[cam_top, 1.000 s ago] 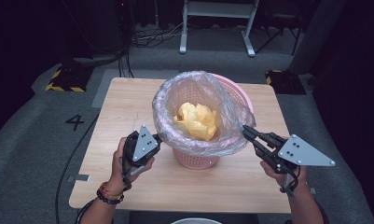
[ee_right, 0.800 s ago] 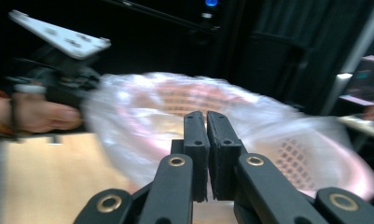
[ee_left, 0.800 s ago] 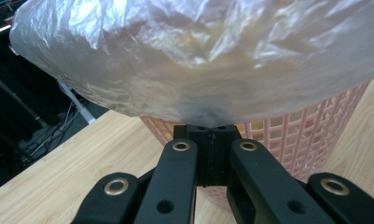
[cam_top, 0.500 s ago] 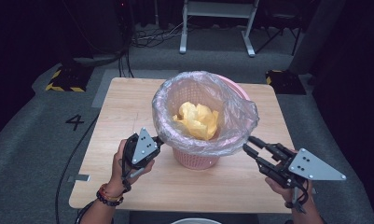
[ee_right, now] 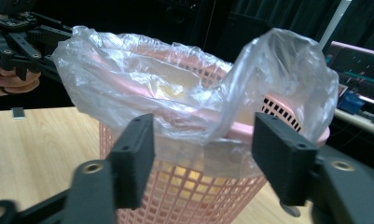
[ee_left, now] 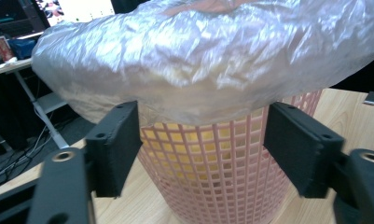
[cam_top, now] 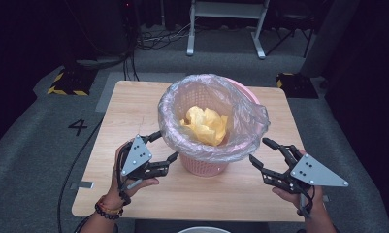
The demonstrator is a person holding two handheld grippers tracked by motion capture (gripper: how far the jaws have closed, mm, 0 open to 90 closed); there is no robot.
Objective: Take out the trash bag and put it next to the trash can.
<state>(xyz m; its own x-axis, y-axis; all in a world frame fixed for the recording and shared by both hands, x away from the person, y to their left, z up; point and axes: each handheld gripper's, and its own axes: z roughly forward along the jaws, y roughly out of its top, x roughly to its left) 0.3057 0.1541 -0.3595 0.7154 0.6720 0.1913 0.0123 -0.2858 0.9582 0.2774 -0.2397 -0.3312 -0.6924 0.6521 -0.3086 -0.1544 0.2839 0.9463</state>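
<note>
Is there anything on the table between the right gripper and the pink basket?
No. In the high view, bare wooden tabletop separates the right gripper from the pink plastic mesh basket. Its jaws have just been opening and hold nothing.

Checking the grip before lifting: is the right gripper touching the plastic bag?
Apart. The high view shows bare table between the right gripper and the plastic bag; its jaws have just been opening, nothing between them.

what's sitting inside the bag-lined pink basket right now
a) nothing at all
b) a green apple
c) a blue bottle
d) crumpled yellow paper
d: in the high view, crumpled yellow paper lies inside the clear plastic bag that lines the pink basket.
</note>
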